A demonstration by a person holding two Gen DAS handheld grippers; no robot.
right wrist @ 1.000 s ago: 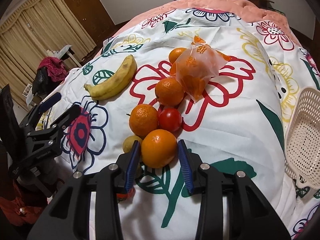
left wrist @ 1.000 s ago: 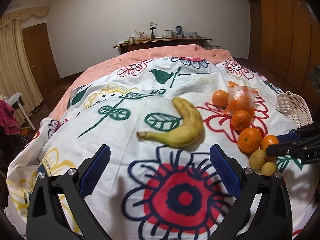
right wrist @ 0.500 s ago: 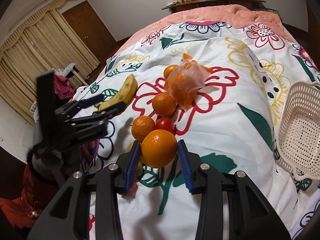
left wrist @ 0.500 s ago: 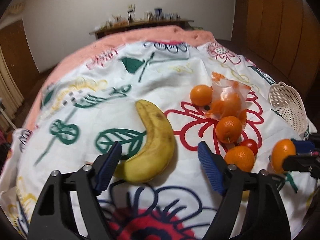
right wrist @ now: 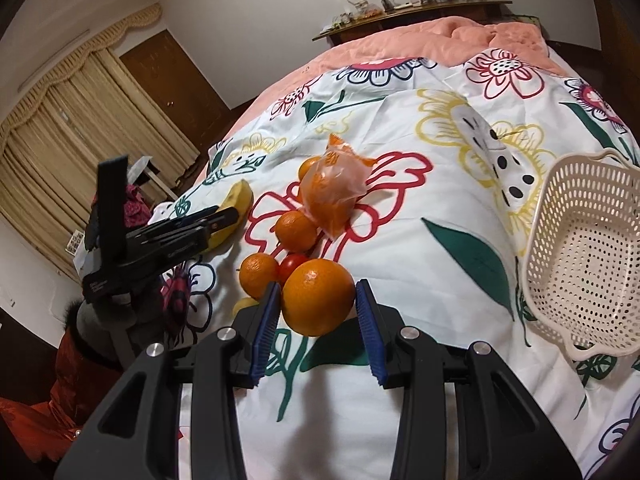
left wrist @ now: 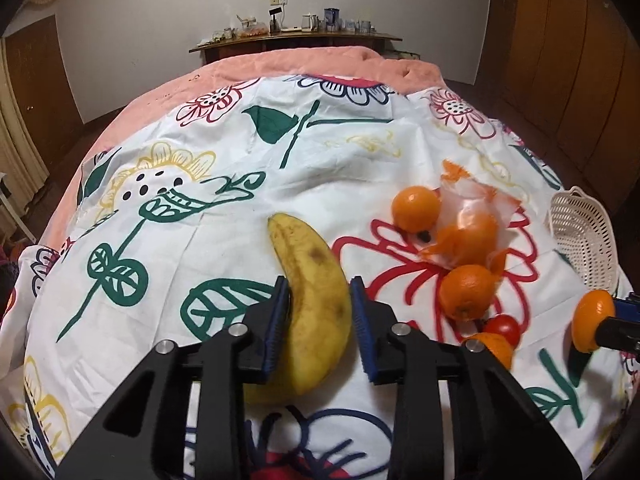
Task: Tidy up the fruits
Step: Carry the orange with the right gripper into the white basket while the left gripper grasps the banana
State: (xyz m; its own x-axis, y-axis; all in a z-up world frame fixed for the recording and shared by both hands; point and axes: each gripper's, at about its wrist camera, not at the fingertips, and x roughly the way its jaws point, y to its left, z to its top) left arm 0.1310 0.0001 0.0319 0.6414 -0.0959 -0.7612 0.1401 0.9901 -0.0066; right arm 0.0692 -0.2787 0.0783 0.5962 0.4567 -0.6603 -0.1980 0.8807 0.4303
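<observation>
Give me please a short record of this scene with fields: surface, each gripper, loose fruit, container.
surface: bed with flowered sheet
left gripper: just closed on banana
right gripper: shut on orange
loose fruit: oranges, tomato, bag of oranges
container: basket, nothing inside, right of the fruit

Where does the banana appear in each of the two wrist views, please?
Left wrist view: the banana lies low in the centre, clamped between the left gripper pads.
Right wrist view: the banana is at mid left, mostly hidden behind the left gripper.
Shared landmark: the white basket at the right edge.
</observation>
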